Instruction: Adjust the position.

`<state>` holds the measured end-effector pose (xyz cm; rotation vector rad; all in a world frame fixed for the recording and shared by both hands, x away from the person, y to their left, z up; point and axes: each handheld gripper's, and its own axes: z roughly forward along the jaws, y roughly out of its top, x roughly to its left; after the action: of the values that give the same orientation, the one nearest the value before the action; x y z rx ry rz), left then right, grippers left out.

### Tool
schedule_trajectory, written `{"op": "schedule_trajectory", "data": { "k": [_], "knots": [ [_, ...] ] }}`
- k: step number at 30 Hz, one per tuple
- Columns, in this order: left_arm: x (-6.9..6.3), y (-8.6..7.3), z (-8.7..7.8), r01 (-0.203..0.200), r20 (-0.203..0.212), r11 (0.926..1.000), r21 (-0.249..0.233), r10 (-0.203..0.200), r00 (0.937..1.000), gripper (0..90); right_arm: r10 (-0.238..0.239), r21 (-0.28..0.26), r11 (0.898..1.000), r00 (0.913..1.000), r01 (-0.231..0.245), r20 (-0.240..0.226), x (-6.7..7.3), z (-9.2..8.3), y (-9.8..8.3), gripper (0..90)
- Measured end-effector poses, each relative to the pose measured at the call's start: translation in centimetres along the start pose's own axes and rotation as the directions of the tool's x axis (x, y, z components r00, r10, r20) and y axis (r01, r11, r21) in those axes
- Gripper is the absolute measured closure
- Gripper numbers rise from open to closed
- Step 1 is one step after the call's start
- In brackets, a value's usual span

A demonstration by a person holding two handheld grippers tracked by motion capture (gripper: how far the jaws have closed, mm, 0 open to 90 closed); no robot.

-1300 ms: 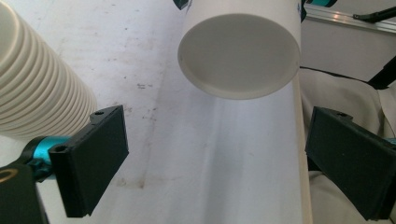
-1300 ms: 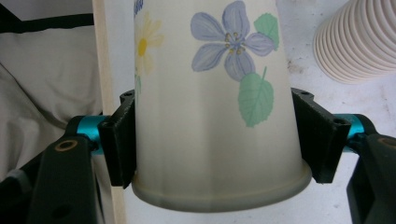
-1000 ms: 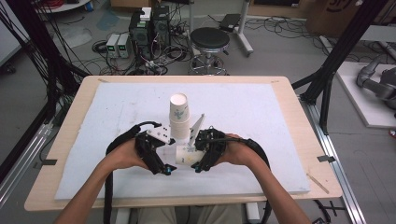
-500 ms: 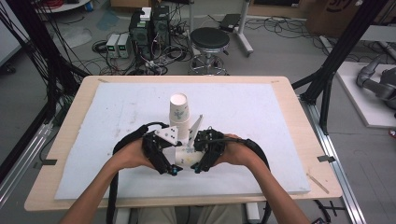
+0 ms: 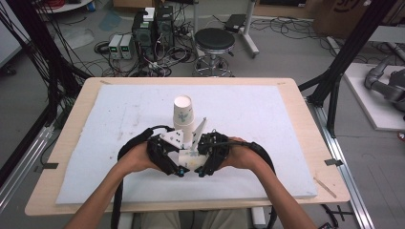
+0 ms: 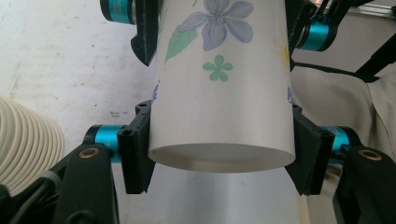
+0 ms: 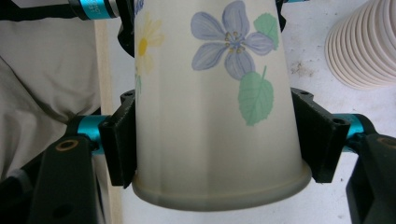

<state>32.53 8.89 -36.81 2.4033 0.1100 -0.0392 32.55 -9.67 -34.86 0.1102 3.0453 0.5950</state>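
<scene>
Holding one flowered paper cup between both grippers, low over the near middle of the white surface. The cup lies on its side, long axis running left to right between the two hands.

Left gripper: its jaws have just been closing and now press on the cup's narrow bottom end, one on each side; in the left gripper view the cup's base faces the camera with the jaws flat against its wall.

Right gripper: jaws clamped on the wide end, just behind the rolled rim, which faces the camera in the right gripper view. The right gripper's jaws have been closing slightly too, with the cup between them.

The two grippers face each other along the cup's axis, so each sees the other's jaws at the far end of the cup. Both hands are equally near; neither has any reach left to make.

A stack of cups stands upside down just beyond the grippers, toward the middle of the surface; its ribbed rims show at the edge of both gripper views.

Judgement: whether the held piece is one cup or two nested I cannot tell. If nested, the coming move is a straight pull apart along the long axis, left hand drawing left, right hand drawing right. Risk: the thin paper wall may buckle under the jaws if the pull goes off-axis.
</scene>
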Motion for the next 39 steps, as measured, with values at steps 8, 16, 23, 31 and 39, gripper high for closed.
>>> {"op": "schedule_trajectory", "data": {
  "k": [8,16,23,31,39],
  "knots": [
    [0.0,-0.1,0.0,0.002,-0.002,1.0,0.005,-0.002,1.0,36.2,-0.004,0.001,1.0,1.0,0.004,0.0,-0.1,0.1,0.0,26.1],
    [0.0,-0.2,0.2,0.002,0.003,0.9997,0.025,-0.002,1.0,36.1,-0.003,-0.044,0.999,1.0,0.003,-0.003,-0.2,0.0,-0.2,19.8],
    [0.0,-0.2,0.3,0.007,0.003,0.9992,0.04,-0.007,1.0,36.0,0.001,-0.085,0.996,1.0,0.0,0.006,-0.1,-0.9,-0.4,19.8],
    [0.0,-0.2,0.2,0.009,-0.013,0.9988,0.049,-0.008,0.9999,36.0,0.0,-0.128,0.992,0.9999,0.002,0.013,-0.1,-1.9,-0.4,19.9],
    [-0.1,-0.8,0.0,0.032,-0.025,0.9987,0.039,-0.031,0.9992,36.0,-0.004,-0.147,0.989,0.9998,0.007,0.021,0.0,-2.6,-0.5,19.9]
  ]
}}
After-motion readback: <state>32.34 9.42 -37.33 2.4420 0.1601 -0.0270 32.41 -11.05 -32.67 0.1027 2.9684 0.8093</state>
